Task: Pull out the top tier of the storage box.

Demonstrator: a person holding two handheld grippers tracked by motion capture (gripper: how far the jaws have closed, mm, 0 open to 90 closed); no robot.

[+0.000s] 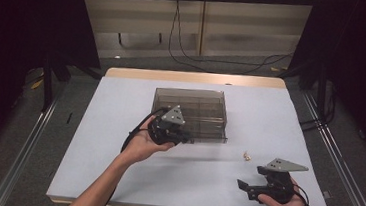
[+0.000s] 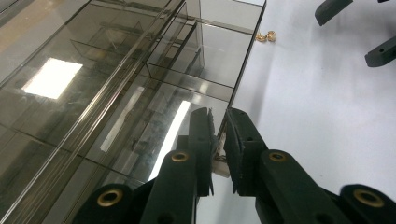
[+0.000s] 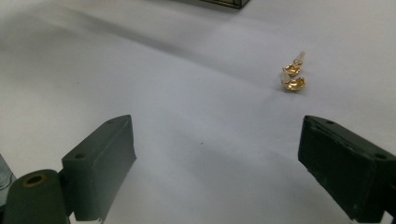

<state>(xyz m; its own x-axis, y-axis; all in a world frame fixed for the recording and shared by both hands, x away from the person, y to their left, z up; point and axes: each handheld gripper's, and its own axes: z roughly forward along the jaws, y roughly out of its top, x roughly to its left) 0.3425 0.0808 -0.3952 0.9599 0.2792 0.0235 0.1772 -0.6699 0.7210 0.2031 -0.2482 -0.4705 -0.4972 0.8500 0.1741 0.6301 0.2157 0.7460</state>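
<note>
Left tool (image 2: 218, 140) pinching drawer front (image 2: 223, 154), gold earrings (image 3: 293, 74) beyond right tool (image 3: 217, 168)

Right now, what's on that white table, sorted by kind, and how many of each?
Smoky clear plastic drawer box: 1
Small gold earrings: 2, lying beside each other
Hand-held tongs: 2, the left tongs at the box's drawer front, the right tongs open near the earrings
Total: 5

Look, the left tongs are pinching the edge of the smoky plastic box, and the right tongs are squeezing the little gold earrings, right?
Not quite. The right tongs are wide open with nothing between them; the gold earrings lie loose on the table ahead, as the right gripper view shows. The left tongs do pinch the box edge.
</note>
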